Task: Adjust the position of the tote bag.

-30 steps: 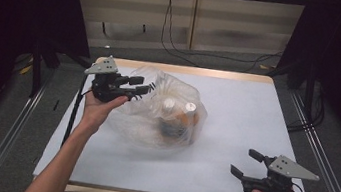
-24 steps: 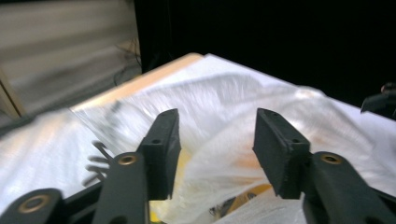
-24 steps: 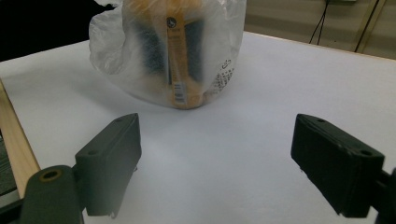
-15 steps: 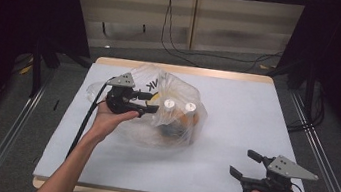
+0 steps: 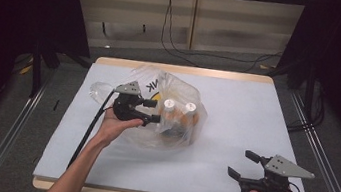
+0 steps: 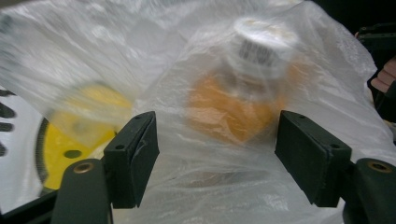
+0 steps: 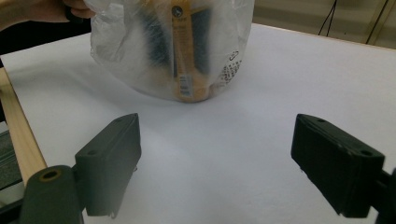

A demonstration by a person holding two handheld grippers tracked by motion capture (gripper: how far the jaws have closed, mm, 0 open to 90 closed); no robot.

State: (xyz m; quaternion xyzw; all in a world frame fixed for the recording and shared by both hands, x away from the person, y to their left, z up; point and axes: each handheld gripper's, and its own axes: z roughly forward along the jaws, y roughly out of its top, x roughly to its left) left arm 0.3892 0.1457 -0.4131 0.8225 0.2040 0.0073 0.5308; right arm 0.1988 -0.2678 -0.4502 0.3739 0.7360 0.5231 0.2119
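Currently the left tongs (image 5: 152, 110) are standing wide, their jaws having just been opening, with crinkled film of the clear plastic bag (image 5: 173, 137) lying between the black pads (image 6: 135, 156) but not being pinched. In the left gripper view the bag (image 6: 187, 60) is bulging right in front of those jaws, and through the film an orange bottle with a white cap (image 6: 254, 51) is showing, blurred, beside a yellow round patch (image 6: 84, 126) at the left. From above, the left hand (image 5: 116, 124) is holding its tongs level against the bag's left side, with the black cable (image 5: 91, 125) trailing back toward the near edge of the tabletop (image 5: 237, 110).

Meanwhile the right tongs (image 5: 244, 164) are also gaping wide and holding nothing, sitting close to the near right corner of the white tabletop, well apart from the bag. In the right gripper view both black jaws are hanging over bare white surface (image 7: 261, 140), and the bag (image 7: 140, 65) is standing farther off with a bottle (image 7: 187, 51) upright inside it.

The bag itself is resting around the middle of the tabletop, slightly toward the far left, with two white caps (image 5: 169, 104) showing through its top.
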